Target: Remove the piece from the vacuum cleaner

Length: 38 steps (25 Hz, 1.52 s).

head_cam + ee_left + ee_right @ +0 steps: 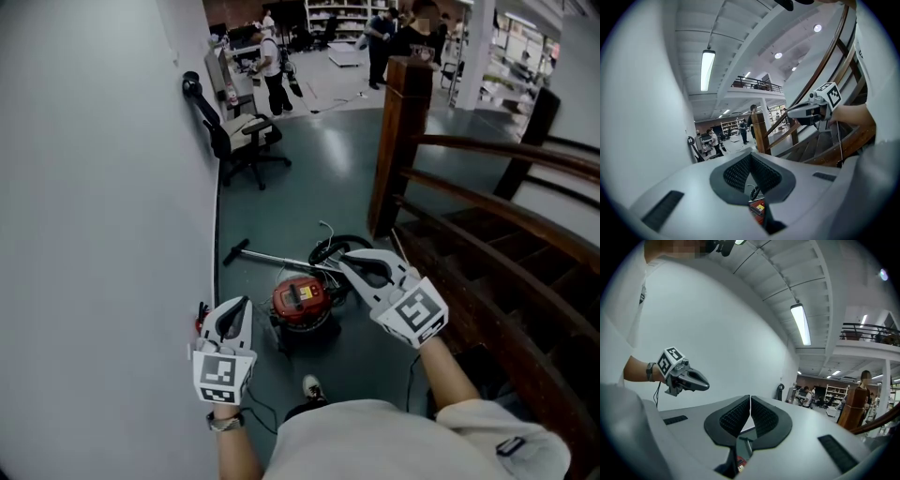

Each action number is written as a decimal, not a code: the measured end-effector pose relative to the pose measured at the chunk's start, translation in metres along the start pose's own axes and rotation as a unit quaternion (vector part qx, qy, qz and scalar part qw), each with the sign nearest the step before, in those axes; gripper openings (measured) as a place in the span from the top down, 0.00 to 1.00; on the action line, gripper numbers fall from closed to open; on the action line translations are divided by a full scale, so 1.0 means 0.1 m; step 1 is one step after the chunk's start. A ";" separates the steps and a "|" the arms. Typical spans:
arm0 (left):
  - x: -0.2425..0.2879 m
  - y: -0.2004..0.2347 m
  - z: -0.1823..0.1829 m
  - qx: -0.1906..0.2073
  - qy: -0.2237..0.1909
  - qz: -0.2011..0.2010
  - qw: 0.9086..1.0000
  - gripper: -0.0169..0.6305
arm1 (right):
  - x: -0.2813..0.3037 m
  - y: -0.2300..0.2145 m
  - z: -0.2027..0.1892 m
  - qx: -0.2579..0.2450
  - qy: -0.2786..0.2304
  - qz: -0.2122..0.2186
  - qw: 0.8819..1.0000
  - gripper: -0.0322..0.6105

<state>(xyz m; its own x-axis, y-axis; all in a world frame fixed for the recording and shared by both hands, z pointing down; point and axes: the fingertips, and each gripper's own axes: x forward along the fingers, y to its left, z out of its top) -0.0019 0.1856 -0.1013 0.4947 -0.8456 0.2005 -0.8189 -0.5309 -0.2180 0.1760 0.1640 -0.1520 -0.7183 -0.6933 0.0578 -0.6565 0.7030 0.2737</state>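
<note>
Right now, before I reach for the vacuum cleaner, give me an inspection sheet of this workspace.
Surface: dark, smooth floor.
Job's things: red vacuum cleaner upright; wand and black hose lie beyond it, untouched.
Clutter: office chair by the wall.
Grippers: left claw and right claw both shut, empty, clear of the vacuum cleaner.
Cables: thin cable hangs from the right gripper.
Surroundings: wooden stair railing at right; people far off.

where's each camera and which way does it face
Head view: on the head, steeply down at the vacuum cleaner; left gripper, right gripper, forearms show.
Left gripper view: on that gripper, toward the staircase; its shut fingers show.
Right gripper view: on that gripper, toward the wall; its shut fingers show.
Shared: each gripper view catches the other gripper.
</note>
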 end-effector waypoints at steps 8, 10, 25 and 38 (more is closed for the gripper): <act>0.16 0.35 -0.06 0.000 0.000 0.004 1.000 0.97 | 0.29 -0.15 -0.01 0.006 0.004 -0.019 1.000 0.90; 0.21 0.43 -0.08 -0.002 -0.001 0.003 1.000 0.97 | 0.37 -0.19 -0.03 0.002 0.008 -0.029 1.000 0.90; 0.49 0.94 -0.40 -0.013 0.010 -0.021 1.000 0.97 | 0.95 -0.17 -0.26 0.030 0.032 -0.056 0.997 0.90; 0.65 1.11 -0.87 -0.049 0.051 -0.023 0.997 0.97 | 1.17 -0.01 -0.62 0.050 0.065 -0.031 0.996 0.90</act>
<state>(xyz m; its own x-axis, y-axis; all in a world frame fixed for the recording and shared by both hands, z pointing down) -0.0859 0.0772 -0.0291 0.5047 -0.8078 0.3045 -0.8231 -0.5566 -0.1123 0.1067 0.0726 -0.0861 -0.6445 -0.7456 0.1693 -0.7226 0.6664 0.1841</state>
